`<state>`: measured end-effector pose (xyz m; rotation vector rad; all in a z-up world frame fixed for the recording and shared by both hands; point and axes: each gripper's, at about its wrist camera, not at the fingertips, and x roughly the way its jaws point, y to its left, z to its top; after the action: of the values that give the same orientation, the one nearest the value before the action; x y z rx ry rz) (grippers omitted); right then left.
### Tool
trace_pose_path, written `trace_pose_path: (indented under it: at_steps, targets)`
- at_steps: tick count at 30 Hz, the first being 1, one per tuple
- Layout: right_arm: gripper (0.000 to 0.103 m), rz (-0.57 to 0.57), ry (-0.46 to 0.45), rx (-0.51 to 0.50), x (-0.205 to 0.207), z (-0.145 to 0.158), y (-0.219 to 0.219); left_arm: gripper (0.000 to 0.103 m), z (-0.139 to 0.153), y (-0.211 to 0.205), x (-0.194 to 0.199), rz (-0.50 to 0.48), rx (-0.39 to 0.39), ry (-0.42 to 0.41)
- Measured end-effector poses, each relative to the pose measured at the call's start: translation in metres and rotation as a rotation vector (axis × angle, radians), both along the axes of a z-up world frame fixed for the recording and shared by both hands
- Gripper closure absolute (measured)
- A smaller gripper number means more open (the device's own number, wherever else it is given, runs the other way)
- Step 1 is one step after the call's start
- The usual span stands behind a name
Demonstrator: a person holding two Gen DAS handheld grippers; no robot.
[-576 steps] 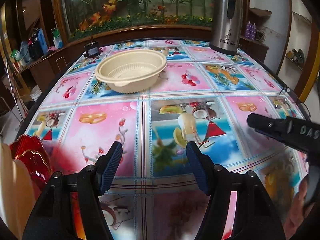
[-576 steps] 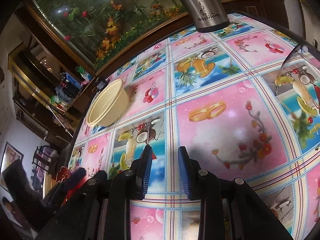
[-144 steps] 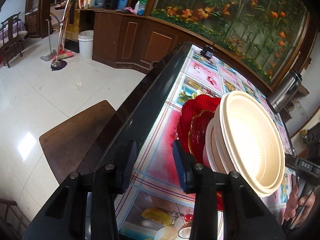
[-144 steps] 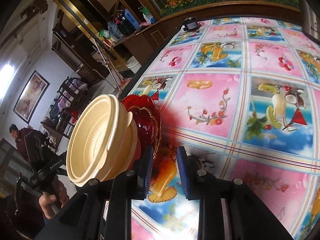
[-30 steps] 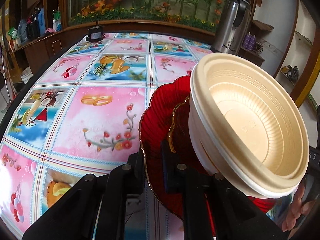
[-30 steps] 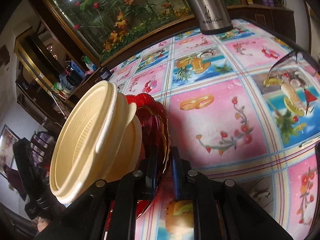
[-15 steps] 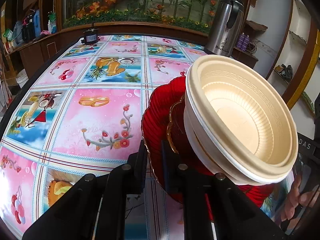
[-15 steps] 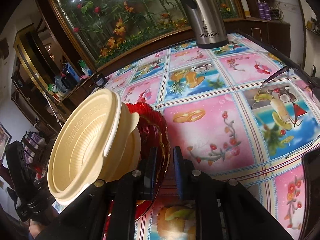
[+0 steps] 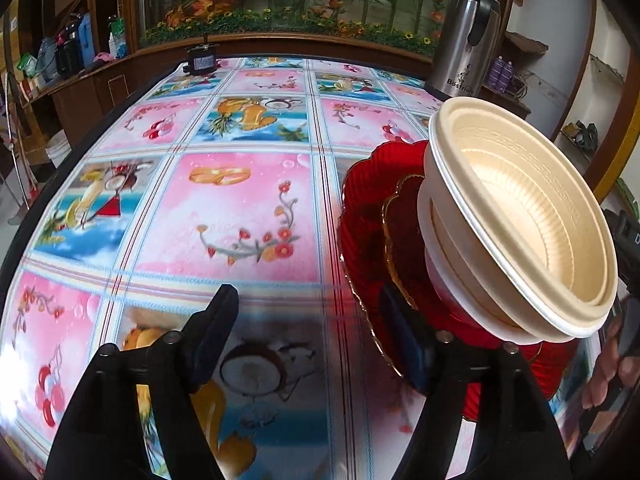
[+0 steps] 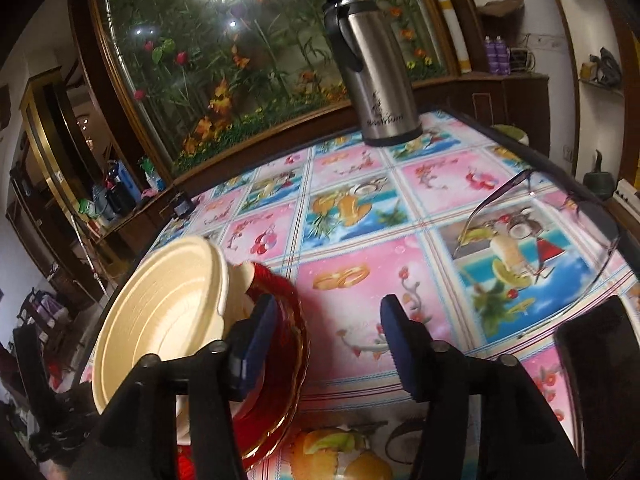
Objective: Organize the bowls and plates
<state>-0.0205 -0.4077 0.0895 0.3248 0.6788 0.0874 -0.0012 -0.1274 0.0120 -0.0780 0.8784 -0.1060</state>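
Nearby, a steel thermos jug (image 10: pixel 372 76) stands at the far edge of the table (image 9: pixel 248 216), and a pair of glasses (image 10: pixel 536 216) and a dark phone (image 10: pixel 596 384) lie at the right gripper's side. Between the grippers sits the stack — cream bowls (image 9: pixel 520 216) nested on red scalloped plates (image 9: pixel 368 216). Both claws have just been opening: the left gripper (image 9: pixel 308 340) is released, its right finger just beside the plate rim, nothing between its pads; the right gripper (image 10: pixel 328 348) is released too, its left finger before the plates — bare cloth shows in its gap. Open tablecloth spreads left of the stack toward the dark table edge.
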Motion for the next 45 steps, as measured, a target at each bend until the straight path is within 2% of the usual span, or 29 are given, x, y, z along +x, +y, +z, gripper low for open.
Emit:
trace_pose_path:
  at_steps: [2,12,16,20,28,32,34,38,43,45]
  targets:
    - [0.036,-0.012,-0.01,-0.01,-0.003,0.002,-0.001,0.03,-0.001,0.004,-0.004,-0.001,-0.024,0.007]
    - [0.03,-0.068,-0.081,-0.028,-0.023,0.013,-0.01,0.031,0.002,0.008,-0.025,-0.002,-0.028,0.007]
    - [0.029,-0.086,-0.092,-0.026,-0.033,0.014,-0.014,0.027,0.01,0.019,-0.035,-0.001,-0.106,-0.035]
    - [0.026,-0.102,-0.105,-0.022,-0.046,0.015,-0.017,0.026,0.015,0.022,-0.044,0.004,-0.125,-0.074]
    - [0.021,-0.116,-0.152,-0.025,-0.073,0.015,-0.018,0.026,0.012,0.024,-0.056,-0.006,-0.187,-0.071]
    - [0.018,-0.112,-0.149,0.043,-0.081,0.012,-0.027,0.026,0.023,0.026,-0.072,0.015,-0.167,-0.166]
    - [0.017,-0.116,-0.15,0.093,-0.084,0.01,-0.034,0.019,0.029,0.024,-0.079,0.017,-0.154,-0.205]
    - [0.016,-0.103,-0.15,0.14,-0.087,0.007,-0.039,0.019,0.04,0.013,-0.091,-0.013,-0.133,-0.291]
    - [0.009,-0.043,-0.186,0.11,-0.093,0.014,-0.025,0.016,0.058,-0.012,-0.1,-0.016,0.016,-0.397]
    - [0.0,-0.028,-0.207,0.09,-0.097,0.017,-0.019,0.015,0.059,-0.018,-0.103,-0.028,0.051,-0.426]
